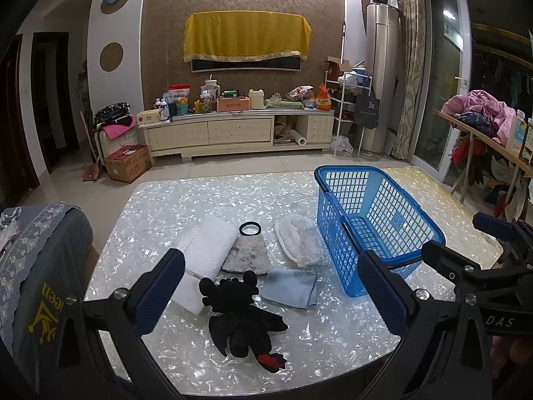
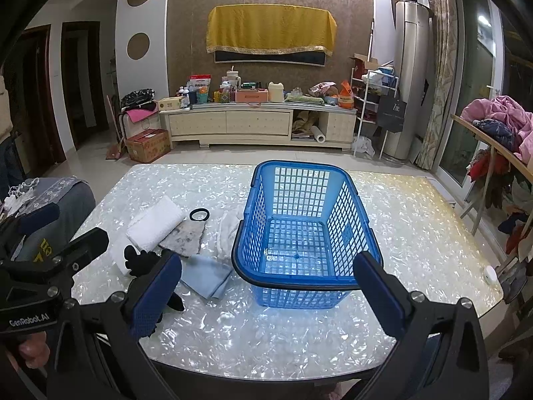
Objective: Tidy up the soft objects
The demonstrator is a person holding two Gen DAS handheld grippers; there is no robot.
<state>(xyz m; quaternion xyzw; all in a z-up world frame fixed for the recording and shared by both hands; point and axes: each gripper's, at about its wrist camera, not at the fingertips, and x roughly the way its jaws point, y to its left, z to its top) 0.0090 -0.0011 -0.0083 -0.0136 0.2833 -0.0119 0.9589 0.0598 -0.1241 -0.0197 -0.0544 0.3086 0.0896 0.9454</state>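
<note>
A black plush dragon [image 1: 241, 316] lies on the pearly table [image 1: 186, 206], straight ahead of my open, empty left gripper [image 1: 269, 295]. Behind it lie a white waffle towel [image 1: 208, 248], a grey fuzzy bag with a black ring handle [image 1: 248, 255], a white fluffy cloth [image 1: 298, 240] and a light blue cloth [image 1: 289, 288]. An empty blue plastic basket [image 2: 299, 230] stands ahead of my open, empty right gripper [image 2: 266, 295]. In the right wrist view the plush [image 2: 143, 260] is partly hidden behind the left finger.
A chair with a grey lace cover [image 1: 40, 266] stands at the table's left edge. A small white round object [image 2: 489, 273] sits near the table's right edge. A TV cabinet [image 1: 240, 130] stands across the floor, a clothes-laden rack [image 1: 483, 123] to the right.
</note>
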